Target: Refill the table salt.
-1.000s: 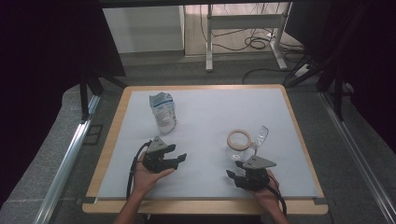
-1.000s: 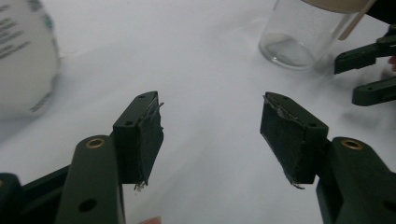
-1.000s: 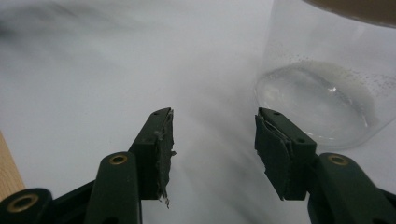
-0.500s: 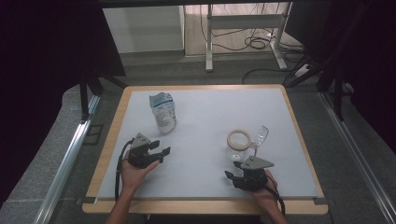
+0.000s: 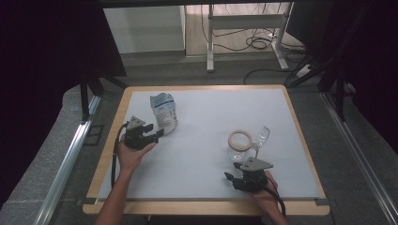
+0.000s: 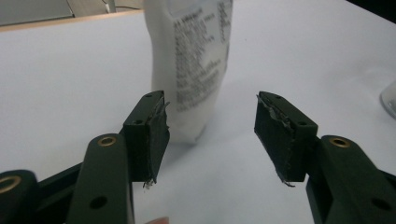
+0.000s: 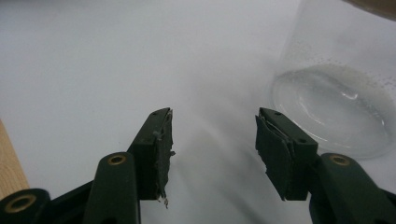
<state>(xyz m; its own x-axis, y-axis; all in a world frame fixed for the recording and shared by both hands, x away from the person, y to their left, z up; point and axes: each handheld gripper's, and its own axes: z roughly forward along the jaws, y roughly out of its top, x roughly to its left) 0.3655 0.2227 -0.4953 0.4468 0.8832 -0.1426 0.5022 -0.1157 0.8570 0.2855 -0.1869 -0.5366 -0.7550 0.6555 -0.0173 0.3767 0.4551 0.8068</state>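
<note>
A white printed pouch [image 5: 164,112] stands upright near the far left of the table [image 5: 206,183]. The left gripper [image 5: 151,133], jaws wide and empty, sits just short of the pouch's base, so this looks like the approach to a grasp; next it must advance until the jaws straddle the pouch. The right gripper [image 5: 230,178], also wide and empty, rests beside a clear glass [image 7: 336,107].

a: how was the light?
b: the white table [image 5: 206,154] was evenly bright from overhead, its surroundings nearly black.
a: and sharpness?
b: the high view was soft and grainy. up close the clear glass [image 7: 336,112] blurred into white glare, and shadows stayed faint.
</note>
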